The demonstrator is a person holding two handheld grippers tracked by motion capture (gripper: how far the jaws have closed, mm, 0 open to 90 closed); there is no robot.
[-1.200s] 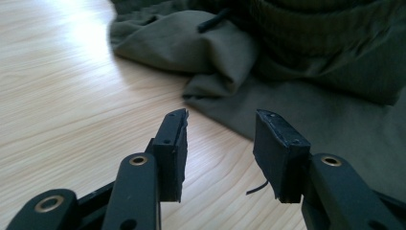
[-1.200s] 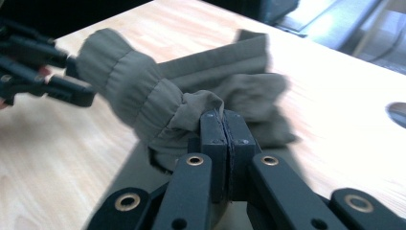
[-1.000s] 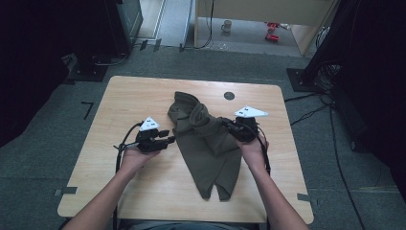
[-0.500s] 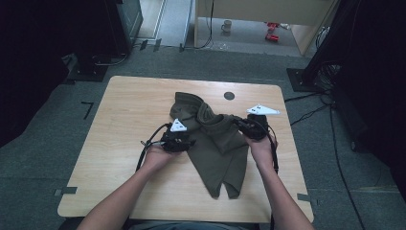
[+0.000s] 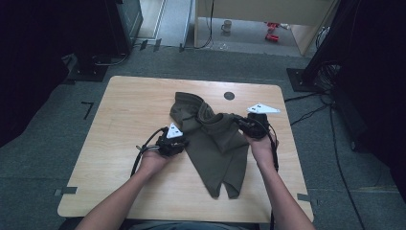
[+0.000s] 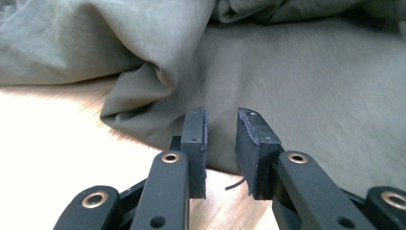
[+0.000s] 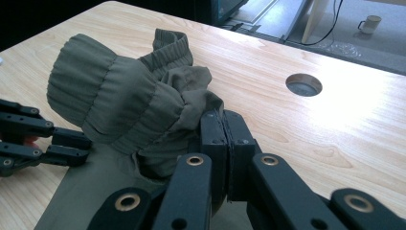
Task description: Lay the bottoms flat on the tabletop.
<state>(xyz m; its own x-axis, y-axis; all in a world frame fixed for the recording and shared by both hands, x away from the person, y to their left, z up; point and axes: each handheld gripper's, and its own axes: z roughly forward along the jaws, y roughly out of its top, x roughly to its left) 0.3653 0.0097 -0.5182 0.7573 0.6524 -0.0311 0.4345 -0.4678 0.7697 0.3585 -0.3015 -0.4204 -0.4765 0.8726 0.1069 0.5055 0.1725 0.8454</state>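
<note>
1. The high view shows the whole olive-green garment [image 5: 214, 143] lying across the middle of the desk [image 5: 129, 105], its ribbed end toward the far edge and two narrow ends pointing at the near edge.
2. The right gripper view shows the gathered, elasticated band up close, bunched and lifted, with the right gripper [image 7: 223, 125] pinched tight on a fold of it, jaws together.
3. The left gripper view shows the left gripper [image 6: 221, 123] low over the desk at the garment's left edge; its jaws have just been closing, a narrow gap remains, and no cloth is between them.
4. The fabric is thin, matte and creased, with a loose thread at the hem.
5. A round cable hole [image 5: 229, 96] sits near the desk's far edge.
</note>
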